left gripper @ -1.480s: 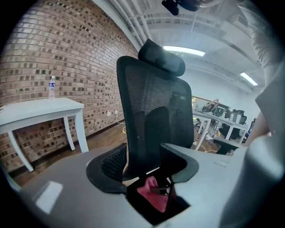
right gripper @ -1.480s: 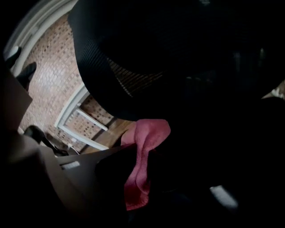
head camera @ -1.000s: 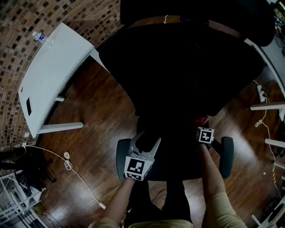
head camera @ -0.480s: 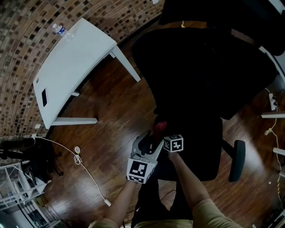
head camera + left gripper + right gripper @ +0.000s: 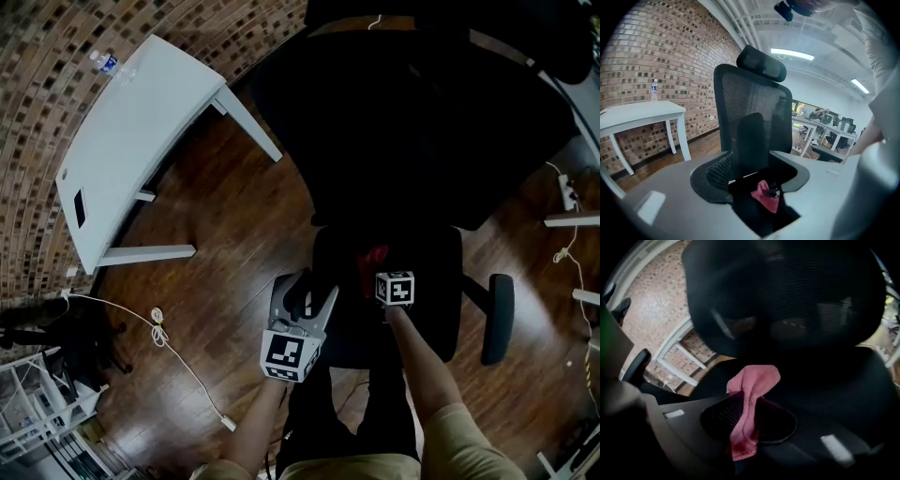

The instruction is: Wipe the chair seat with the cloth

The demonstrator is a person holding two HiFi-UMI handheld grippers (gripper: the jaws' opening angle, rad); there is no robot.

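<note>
While the right tool (image 5: 747,420) pinches the pink cloth (image 5: 752,380) low over the chair seat (image 5: 427,281), the left tool (image 5: 754,176) hangs at the seat's edge, jaws apart, nothing between them. Step judged: mid-wipe. Next: drag the cloth across the remaining seat with steady downward pressure.

chair (image 5: 433,309) 1 | cloth (image 5: 751,383) 1 | table (image 5: 131,131) 1 | bottle (image 5: 105,63) 1 | tools 2: left (image 5: 302,292), right (image 5: 382,274)

Pink cloth (image 5: 752,380) against black mesh chair (image 5: 403,122). White worktop (image 5: 131,131) left of chair, before mottled brown brick wall (image 5: 37,94). Glossy dark-brown wood floor (image 5: 225,225).
</note>
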